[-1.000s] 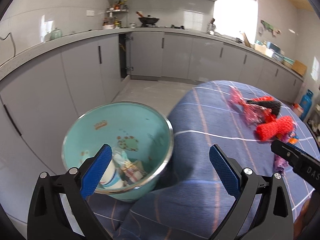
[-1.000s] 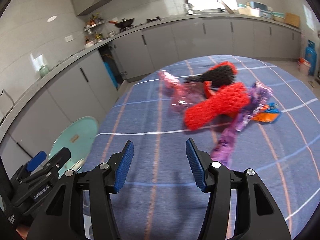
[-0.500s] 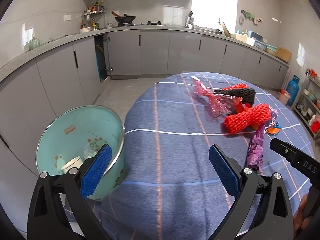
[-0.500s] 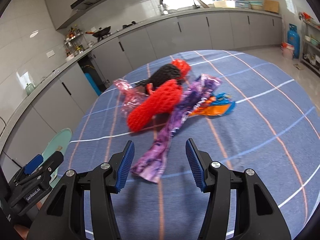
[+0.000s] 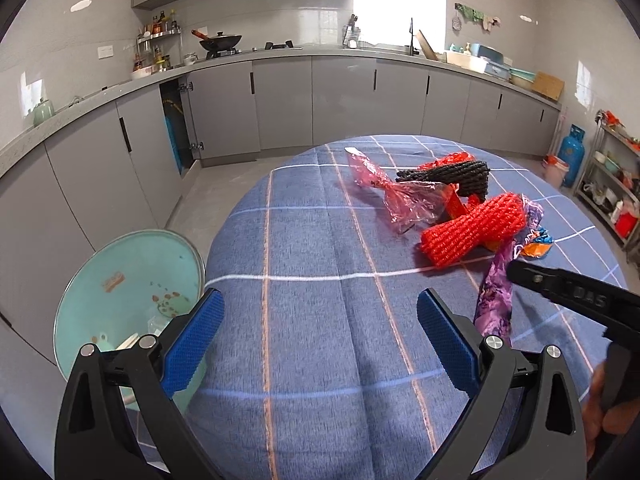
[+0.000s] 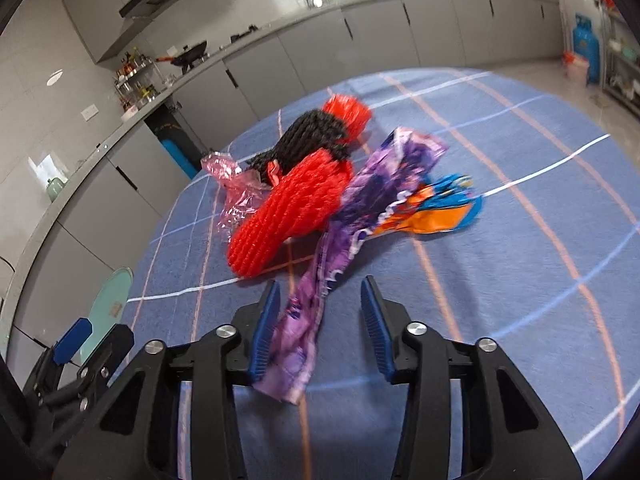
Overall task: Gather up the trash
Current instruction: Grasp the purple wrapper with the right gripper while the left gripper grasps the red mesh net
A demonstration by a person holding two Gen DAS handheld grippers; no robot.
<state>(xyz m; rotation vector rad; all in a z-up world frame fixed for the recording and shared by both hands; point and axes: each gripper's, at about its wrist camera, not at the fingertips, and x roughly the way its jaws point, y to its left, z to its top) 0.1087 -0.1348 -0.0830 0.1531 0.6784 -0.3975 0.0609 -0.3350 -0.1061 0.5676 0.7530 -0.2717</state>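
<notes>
**Right tool straddles the purple wrapper**

The right tool (image 6: 320,312) is over the near part of the surface (image 5: 312,240), which is covered by a blue checked cloth. Its jaws have just been closing, and the tail of the purple wrapper (image 6: 312,312) lies between them. The left pad is at the wrapper's edge; the right pad is apart from it, so the wrapper is not yet clamped.

The rest of the trash lies toward the far right edge of the surface: a red foam net (image 6: 288,220) beside the purple wrapper, a black foam net (image 6: 308,136) behind it, a pink plastic film (image 5: 396,196) and an orange-and-blue wrapper (image 6: 436,212).

The left tool (image 5: 320,332) is released, nothing between its pads. The teal bin (image 5: 120,292) stands at the surface's left edge.
</notes>
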